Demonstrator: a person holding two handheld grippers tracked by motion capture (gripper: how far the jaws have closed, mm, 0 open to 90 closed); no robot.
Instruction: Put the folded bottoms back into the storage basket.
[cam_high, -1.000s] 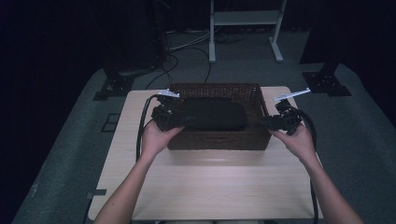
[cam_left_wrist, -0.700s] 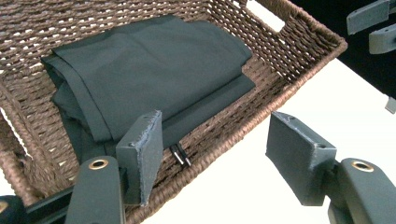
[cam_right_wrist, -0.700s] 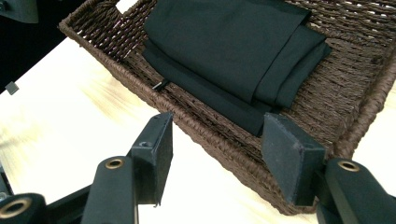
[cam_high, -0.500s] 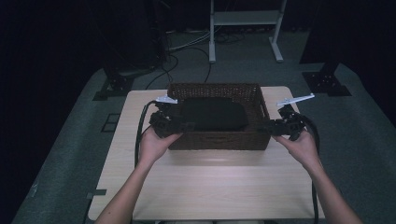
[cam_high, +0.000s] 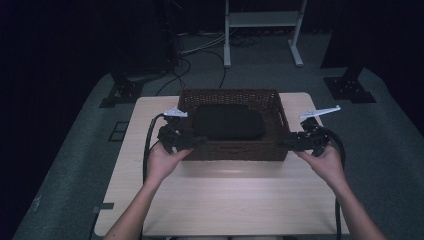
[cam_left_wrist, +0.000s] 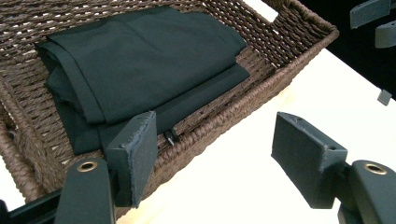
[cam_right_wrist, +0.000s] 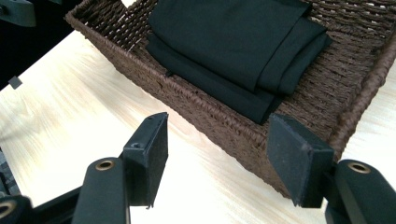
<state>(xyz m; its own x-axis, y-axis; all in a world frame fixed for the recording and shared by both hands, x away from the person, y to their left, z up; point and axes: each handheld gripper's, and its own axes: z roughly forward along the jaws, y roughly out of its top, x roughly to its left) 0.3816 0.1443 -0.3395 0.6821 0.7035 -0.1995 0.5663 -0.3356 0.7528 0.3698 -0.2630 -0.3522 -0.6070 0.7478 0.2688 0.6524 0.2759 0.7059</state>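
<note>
On the pale surface (cam_high: 225, 195), mid-frame, sits the wicker basket (cam_high: 233, 148) holding folded black cloth (cam_high: 229, 122). My left claw (cam_high: 196, 141) and right claw (cam_high: 286, 145) flank its near corners, jaws spread, just been opening, pinching nothing.

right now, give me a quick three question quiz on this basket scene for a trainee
1. True or false: the folded black cloth lies inside the wicker basket.
2. Which gripper has a jaw over the basket's near rim: A, left gripper, or B, right gripper?
3. Fill in: the basket stands on a light ____ table.

Key: 1 true. 2 A; both grippers' jaws have just been opening, gripping nothing. 3 wooden.
</note>
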